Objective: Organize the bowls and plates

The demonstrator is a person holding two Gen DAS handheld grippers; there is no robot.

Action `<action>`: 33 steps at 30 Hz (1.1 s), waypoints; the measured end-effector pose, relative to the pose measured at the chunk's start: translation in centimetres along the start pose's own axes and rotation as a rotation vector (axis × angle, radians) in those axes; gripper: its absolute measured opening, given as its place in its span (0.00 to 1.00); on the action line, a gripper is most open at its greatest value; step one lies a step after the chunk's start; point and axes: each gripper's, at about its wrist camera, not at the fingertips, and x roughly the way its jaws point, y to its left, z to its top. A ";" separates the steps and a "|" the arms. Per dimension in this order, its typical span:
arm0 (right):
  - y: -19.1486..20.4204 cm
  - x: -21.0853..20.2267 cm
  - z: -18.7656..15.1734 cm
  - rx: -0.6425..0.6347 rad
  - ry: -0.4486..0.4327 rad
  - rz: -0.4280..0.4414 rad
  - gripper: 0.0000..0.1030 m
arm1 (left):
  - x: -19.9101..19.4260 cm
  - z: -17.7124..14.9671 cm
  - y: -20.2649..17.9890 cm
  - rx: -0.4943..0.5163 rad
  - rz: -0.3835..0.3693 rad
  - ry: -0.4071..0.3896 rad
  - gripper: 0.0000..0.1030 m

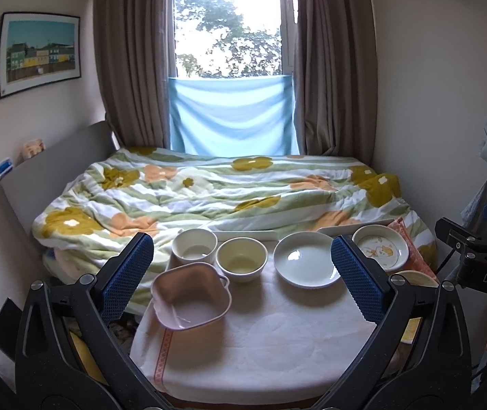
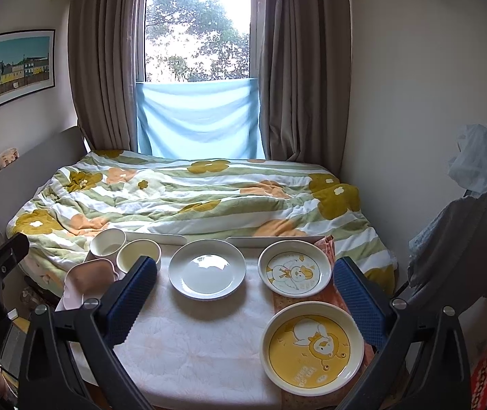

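Note:
On the cloth-covered table [image 1: 260,341] stand a pink square bowl [image 1: 190,299], a white cup-like bowl [image 1: 194,245], a cream bowl [image 1: 241,259], a plain white plate [image 1: 306,264] and a cartoon plate [image 1: 380,247]. The right wrist view shows the white plate [image 2: 207,273], the cartoon plate [image 2: 294,273] and a yellow cartoon plate [image 2: 311,346] nearest me. My left gripper [image 1: 241,278] is open and empty, above the table's near side. My right gripper [image 2: 245,295] is open and empty, also held back from the dishes.
A bed with a flowered quilt [image 1: 209,191] lies right behind the table. Two flat white trays [image 2: 274,241] rest at the table's far edge. Clothes hang at the right [image 2: 465,239]. Curtains and a window are at the back.

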 end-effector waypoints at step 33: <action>0.2 0.3 0.0 0.001 0.005 0.004 1.00 | 0.2 -0.1 0.0 -0.007 -0.006 0.007 1.00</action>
